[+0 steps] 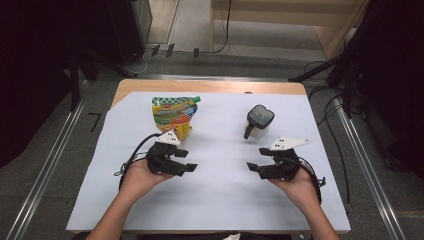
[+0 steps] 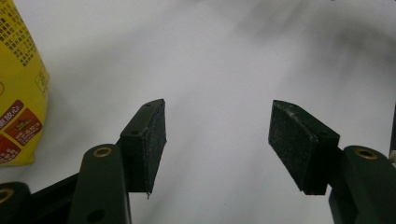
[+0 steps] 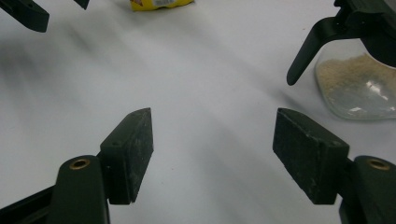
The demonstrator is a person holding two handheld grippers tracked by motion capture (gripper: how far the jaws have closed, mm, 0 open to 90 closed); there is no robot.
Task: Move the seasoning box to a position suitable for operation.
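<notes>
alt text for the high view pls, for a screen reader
A person holds the left gripper and right gripper, both open and empty, facing each other over a white table. Behind them lie a yellow-green pouch and a black-lidded glass jar.

A white sheet [image 1: 220, 200] is covering most of a wooden table [image 1: 210, 86], and a strip of bare wood is showing along the far edge. A grey floor [image 1: 45, 150] is lying all around the table. Metal rails [image 1: 50, 165] are running along the floor on both sides. Black cables [image 1: 330, 107] are trailing over the floor at the right. Dark stands [image 1: 75, 70] are rising at both sides. Pale wooden furniture [image 1: 300, 15] is standing far behind the table.
</notes>
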